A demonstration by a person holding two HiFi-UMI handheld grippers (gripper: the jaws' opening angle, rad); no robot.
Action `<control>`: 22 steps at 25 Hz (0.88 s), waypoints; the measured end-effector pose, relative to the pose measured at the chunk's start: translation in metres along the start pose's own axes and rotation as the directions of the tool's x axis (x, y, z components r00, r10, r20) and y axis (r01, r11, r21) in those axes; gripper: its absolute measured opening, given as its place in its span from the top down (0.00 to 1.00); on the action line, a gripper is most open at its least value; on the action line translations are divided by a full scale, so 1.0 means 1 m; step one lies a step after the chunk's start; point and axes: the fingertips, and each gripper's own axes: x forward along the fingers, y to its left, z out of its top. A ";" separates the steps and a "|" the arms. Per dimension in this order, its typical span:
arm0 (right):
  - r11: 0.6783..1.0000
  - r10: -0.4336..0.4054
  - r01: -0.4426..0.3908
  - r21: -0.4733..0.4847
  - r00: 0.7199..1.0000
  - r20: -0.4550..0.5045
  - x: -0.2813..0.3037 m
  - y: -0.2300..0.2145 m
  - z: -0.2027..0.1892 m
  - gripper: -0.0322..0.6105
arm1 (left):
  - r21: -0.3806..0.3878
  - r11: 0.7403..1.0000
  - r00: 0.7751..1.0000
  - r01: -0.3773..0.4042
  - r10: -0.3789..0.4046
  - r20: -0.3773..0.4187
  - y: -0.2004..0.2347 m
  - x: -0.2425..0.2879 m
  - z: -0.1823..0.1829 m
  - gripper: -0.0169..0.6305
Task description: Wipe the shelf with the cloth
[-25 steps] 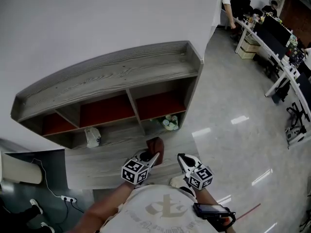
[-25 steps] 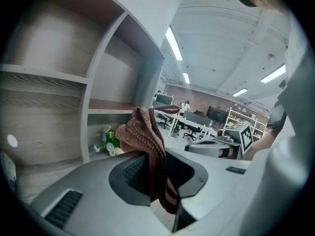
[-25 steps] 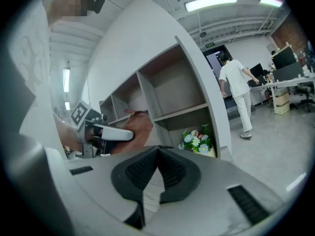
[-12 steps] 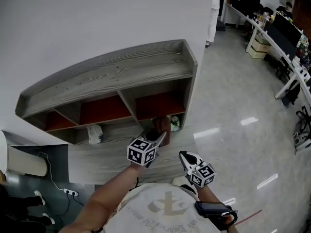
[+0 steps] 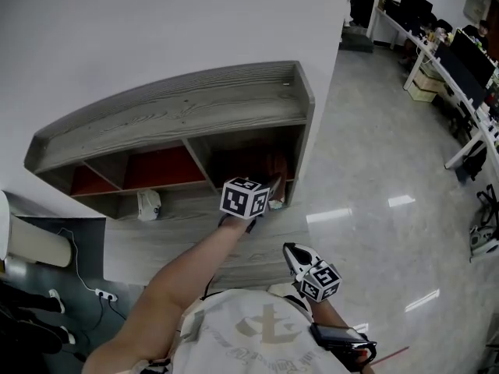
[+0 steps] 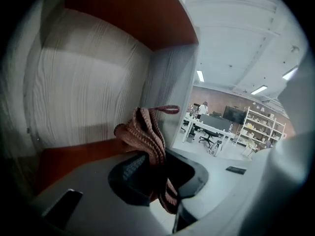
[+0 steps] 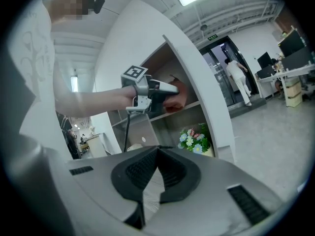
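Note:
The grey wood shelf unit [image 5: 179, 104] has red boards in its upper compartments. My left gripper [image 5: 269, 184] reaches into the upper right compartment and is shut on a reddish-brown knitted cloth [image 5: 276, 164]. In the left gripper view the cloth [image 6: 145, 133] bunches up out of the jaws, just above the red board [image 6: 74, 156], with the grey panel [image 6: 88, 92] behind. My right gripper [image 5: 294, 253] hangs low near my body, shut with nothing in it. The right gripper view shows the left gripper [image 7: 167, 89] and the cloth [image 7: 180, 95] at the compartment.
A bunch of artificial flowers [image 7: 195, 140] sits in the lower right compartment. A white object [image 5: 146, 203] lies in a lower left compartment. A cable and power strip [image 5: 100, 293] lie on the floor at left. Desks [image 5: 460, 92] stand at the far right.
My left gripper has risen from the low ledge and pushed forward into the upper right compartment, carrying the cloth. The right gripper has barely moved.

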 end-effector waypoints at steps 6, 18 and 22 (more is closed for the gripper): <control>1.000 -0.022 0.022 0.018 1.000 0.011 -0.012 -0.014 0.000 0.94 | 0.042 0.998 0.998 -0.042 0.043 -0.039 0.003 0.042 0.021 0.84; 0.997 -0.069 0.068 0.049 0.997 0.030 -0.026 -0.037 0.003 0.94 | 0.261 0.942 0.953 -0.211 0.258 -0.161 0.034 0.066 0.000 0.85; 0.998 -0.047 0.045 0.048 0.999 0.023 -0.019 -0.035 0.002 0.94 | 0.308 0.906 0.918 -0.291 0.355 -0.177 0.055 0.052 -0.005 0.85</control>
